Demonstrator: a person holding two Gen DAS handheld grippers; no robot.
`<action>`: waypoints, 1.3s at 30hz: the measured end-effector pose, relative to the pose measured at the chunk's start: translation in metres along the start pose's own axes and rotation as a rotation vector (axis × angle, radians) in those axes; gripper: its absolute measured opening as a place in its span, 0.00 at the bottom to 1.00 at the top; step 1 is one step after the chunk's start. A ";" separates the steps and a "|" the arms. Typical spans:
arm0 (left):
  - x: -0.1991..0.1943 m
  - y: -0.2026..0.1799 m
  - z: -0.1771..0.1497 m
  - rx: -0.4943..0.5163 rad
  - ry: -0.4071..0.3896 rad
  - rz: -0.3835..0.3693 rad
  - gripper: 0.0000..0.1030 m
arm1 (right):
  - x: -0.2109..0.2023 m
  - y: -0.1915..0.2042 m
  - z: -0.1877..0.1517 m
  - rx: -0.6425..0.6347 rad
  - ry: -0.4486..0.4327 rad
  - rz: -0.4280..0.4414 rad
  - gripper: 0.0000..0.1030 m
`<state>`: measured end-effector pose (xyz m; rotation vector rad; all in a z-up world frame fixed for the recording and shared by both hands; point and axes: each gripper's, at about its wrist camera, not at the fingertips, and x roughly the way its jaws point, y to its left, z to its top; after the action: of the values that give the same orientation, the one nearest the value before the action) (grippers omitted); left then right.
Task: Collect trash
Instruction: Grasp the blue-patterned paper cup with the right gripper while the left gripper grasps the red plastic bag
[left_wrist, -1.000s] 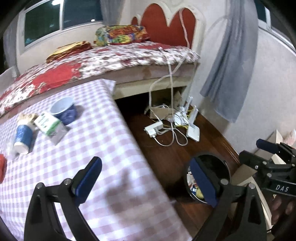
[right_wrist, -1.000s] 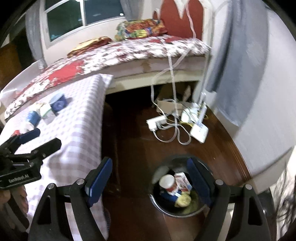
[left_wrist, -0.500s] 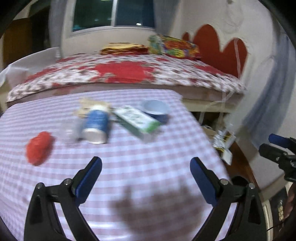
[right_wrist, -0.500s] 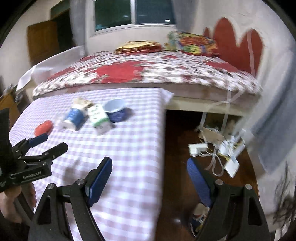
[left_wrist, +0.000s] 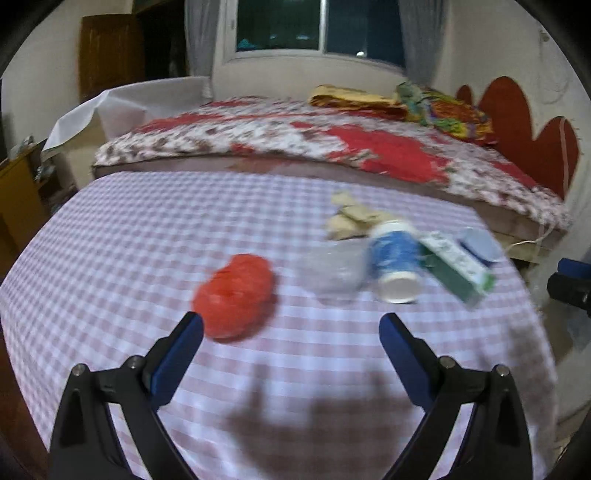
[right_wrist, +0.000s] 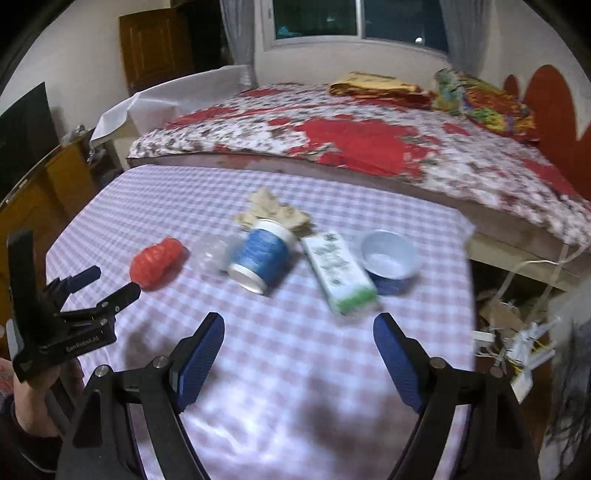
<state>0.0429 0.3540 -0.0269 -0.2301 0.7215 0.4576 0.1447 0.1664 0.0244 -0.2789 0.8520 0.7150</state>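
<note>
Trash lies on a checked tablecloth (left_wrist: 147, 240). A crumpled red bag (left_wrist: 234, 293) (right_wrist: 157, 263) lies left. Beside it are a clear plastic cup (left_wrist: 334, 269) (right_wrist: 216, 253), a blue and white cup on its side (left_wrist: 395, 264) (right_wrist: 262, 258), a green and white carton (left_wrist: 456, 264) (right_wrist: 340, 271), a blue bowl (left_wrist: 480, 243) (right_wrist: 388, 260) and crumpled beige paper (left_wrist: 351, 218) (right_wrist: 275, 212). My left gripper (left_wrist: 291, 330) is open and empty, just short of the red bag; it also shows in the right wrist view (right_wrist: 107, 284). My right gripper (right_wrist: 299, 332) is open and empty, short of the carton.
A bed with a red floral cover (right_wrist: 351, 140) runs along the table's far side. A wooden cabinet (right_wrist: 44, 177) stands at the left. Cables and a power strip (right_wrist: 517, 339) lie on the floor right of the table.
Both grippers have swung left from the floor bin and cables to face the table. The trash items now lie closer in front of both, and the bin is out of view.
</note>
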 end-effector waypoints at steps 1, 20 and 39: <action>0.004 0.006 0.000 -0.002 0.004 0.010 0.94 | 0.010 0.004 0.004 -0.002 0.008 0.006 0.82; 0.096 0.041 0.004 0.003 0.091 0.053 0.89 | 0.154 0.029 0.032 0.064 0.123 0.045 0.82; 0.096 0.034 0.008 -0.005 0.097 -0.030 0.41 | 0.156 0.029 0.028 0.054 0.115 0.096 0.62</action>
<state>0.0944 0.4172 -0.0876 -0.2691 0.8107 0.4220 0.2113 0.2733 -0.0759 -0.2331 0.9981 0.7696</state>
